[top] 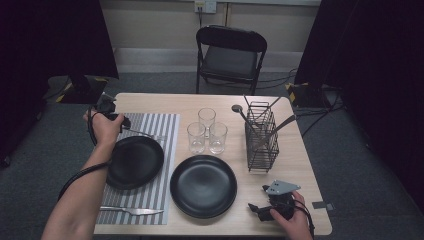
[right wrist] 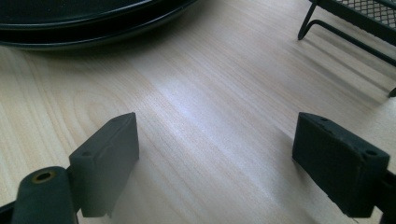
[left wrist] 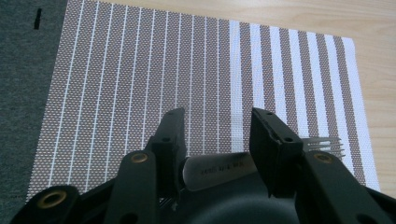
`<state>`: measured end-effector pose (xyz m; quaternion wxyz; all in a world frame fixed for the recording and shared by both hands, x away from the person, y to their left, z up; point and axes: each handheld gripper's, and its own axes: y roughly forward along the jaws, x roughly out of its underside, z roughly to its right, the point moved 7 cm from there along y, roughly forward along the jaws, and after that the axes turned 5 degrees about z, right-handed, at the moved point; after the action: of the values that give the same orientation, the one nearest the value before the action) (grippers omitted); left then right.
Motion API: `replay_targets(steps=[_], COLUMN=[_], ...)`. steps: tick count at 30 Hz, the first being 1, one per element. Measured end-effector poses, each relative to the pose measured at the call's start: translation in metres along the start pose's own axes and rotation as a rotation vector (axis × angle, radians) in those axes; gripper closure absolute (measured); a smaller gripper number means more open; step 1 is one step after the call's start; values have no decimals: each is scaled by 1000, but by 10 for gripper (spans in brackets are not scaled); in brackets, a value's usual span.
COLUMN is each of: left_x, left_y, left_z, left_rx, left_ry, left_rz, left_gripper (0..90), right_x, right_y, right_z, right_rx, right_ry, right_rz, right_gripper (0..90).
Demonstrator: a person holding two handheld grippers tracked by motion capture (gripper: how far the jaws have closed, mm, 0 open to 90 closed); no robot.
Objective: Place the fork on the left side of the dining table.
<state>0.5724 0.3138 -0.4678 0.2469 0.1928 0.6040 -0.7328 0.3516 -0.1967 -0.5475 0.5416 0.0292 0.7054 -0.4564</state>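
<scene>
Fork (left wrist: 233, 165), a silver metal piece with a stamped handle, lay between the jaws of the left gripper (left wrist: 217, 140), crossing them from side to side. The jaws stood partly apart, with a gap visible between the handle and the right-hand pad (left wrist: 266, 140); whether the left-hand pad touched the metal could not be determined. The fork tines rested on the brown-and-white striped woven placemat (left wrist: 140, 70), to the right of the jaws in the left gripper view. In the high view, the left gripper (top: 117, 120) sat at the far left of the light wooden table (top: 300, 165), just beyond the far rim of the left black round plate (top: 134, 162). That plate lay on the placemat, with a silver table knife (top: 131, 210) on the near end of the mat.

The right gripper (top: 260, 210) rested at the near right corner of the table, jaws released and wide apart with bare wood between them. A second black round plate (top: 203, 186) lay to its left. Three clear drinking glasses (top: 206, 131) stood at the table centre, and a black wire cutlery caddy (top: 261, 137) stood to their right.
</scene>
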Motion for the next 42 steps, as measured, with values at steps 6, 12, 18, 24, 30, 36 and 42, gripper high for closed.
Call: replay_targets(steps=[6, 12, 18, 24, 30, 36, 42], left_x=[-1, 0, 1, -2, -5, -4, -1], left_y=[1, 2, 4, 2, 0, -2, -1], left_z=[-1, -5, -9, -11, -8, -5, 5], left_rx=[2, -1, -4, -3, 8, 17, 44], left_ry=[-9, -14, -38, -29, -18, -9, 6], left_rz=[4, -10, -7, 2, 6, 9, 13], left_gripper=[554, 546, 546, 537, 542, 546, 551], right_x=[0, 0, 0, 0, 0, 0, 0], right_y=[0, 0, 0, 0, 0, 0, 0], right_z=[0, 0, 0, 0, 0, 0, 0], right_rx=[0, 0, 0, 0, 0, 0, 0], right_ry=[0, 0, 0, 0, 1, 0, -1], right_rz=[0, 0, 0, 0, -2, 0, 0], right_gripper=[137, 138, 137, 138, 137, 137, 137])
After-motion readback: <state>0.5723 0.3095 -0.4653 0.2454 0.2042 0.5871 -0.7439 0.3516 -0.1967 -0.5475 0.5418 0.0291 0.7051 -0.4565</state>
